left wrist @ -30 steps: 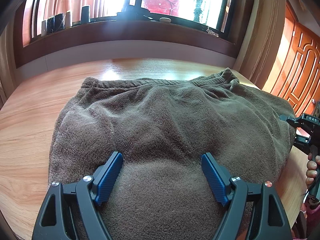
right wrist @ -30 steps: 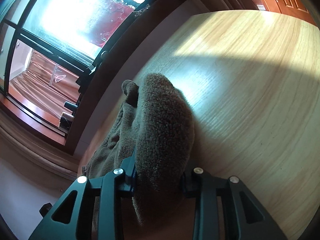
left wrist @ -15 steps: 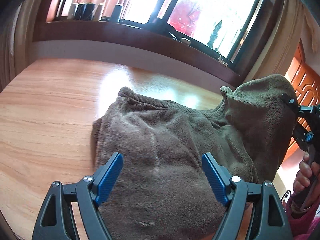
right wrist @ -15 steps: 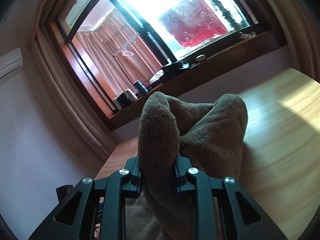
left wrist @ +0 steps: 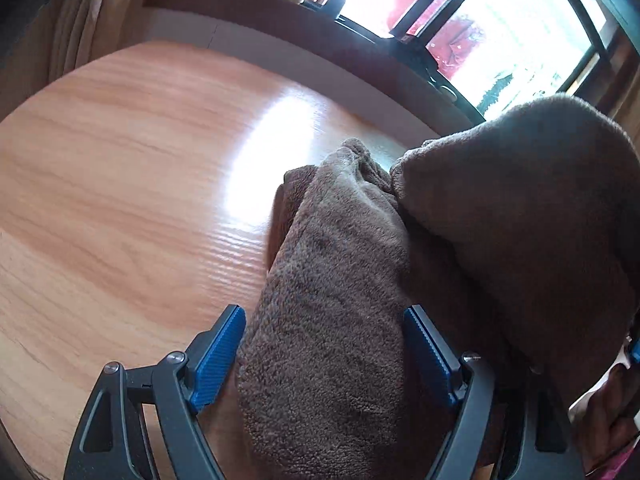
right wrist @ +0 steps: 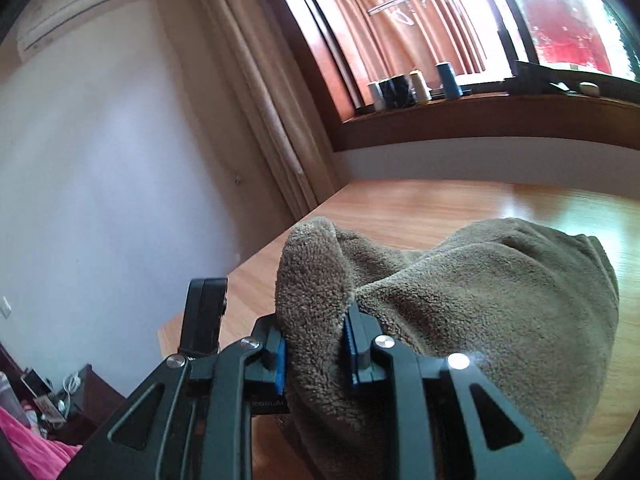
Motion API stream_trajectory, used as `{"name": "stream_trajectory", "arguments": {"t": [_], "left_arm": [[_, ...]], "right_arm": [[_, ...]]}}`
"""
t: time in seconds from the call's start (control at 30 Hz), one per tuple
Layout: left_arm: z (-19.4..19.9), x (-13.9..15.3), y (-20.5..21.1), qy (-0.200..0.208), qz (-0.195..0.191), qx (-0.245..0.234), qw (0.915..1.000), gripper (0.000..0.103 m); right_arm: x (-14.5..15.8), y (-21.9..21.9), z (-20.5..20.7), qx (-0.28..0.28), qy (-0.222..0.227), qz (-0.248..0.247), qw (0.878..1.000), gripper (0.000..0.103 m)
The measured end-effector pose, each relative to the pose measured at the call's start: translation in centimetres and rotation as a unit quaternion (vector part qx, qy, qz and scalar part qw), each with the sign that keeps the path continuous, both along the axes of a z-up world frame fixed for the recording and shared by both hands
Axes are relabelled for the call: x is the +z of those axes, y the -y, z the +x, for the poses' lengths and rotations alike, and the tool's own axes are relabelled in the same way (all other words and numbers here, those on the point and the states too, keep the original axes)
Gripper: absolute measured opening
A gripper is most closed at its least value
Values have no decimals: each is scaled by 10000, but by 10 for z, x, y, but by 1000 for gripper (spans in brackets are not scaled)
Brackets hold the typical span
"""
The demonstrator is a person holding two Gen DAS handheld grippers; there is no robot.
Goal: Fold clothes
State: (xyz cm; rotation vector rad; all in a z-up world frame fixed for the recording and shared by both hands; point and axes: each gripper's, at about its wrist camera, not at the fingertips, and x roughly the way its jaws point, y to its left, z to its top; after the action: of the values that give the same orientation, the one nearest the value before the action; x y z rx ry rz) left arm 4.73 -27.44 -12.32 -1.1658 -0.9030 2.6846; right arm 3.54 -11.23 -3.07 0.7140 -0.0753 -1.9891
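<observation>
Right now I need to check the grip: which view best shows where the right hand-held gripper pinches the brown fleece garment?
The right wrist view: the right hand-held gripper has its blue pads pressed on a bunched fold of the brown fleece garment. The left wrist view shows only the lifted fold, with that grip hidden behind it.

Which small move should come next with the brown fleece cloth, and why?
Probably lower the right gripper to lay its raised flap down. It pinches a fold of the brown fleece cloth, lifted over the part lying on the wooden table. The left gripper stands open around that part, not pressing.
</observation>
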Motion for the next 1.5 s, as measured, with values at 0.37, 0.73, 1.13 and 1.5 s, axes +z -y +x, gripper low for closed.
{"name": "stream_trajectory", "arguments": {"t": [0.37, 0.73, 1.13, 1.5], "left_arm": [[17, 1, 45, -32, 114, 578, 9983, 83], [18, 9, 67, -124, 268, 676, 9973, 83], [2, 60, 45, -537, 147, -280, 9981, 83], [-48, 81, 16, -516, -34, -1085, 9928, 83]], "right_arm": [[-15, 38, 12, 508, -535, 592, 9955, 25], [-60, 68, 47, 1511, -1396, 1825, 9614, 25], [-71, 48, 68, 1842, -1691, 1661, 9539, 67], [-74, 39, 86, 1660, -2311, 1842, 9408, 75]]}}
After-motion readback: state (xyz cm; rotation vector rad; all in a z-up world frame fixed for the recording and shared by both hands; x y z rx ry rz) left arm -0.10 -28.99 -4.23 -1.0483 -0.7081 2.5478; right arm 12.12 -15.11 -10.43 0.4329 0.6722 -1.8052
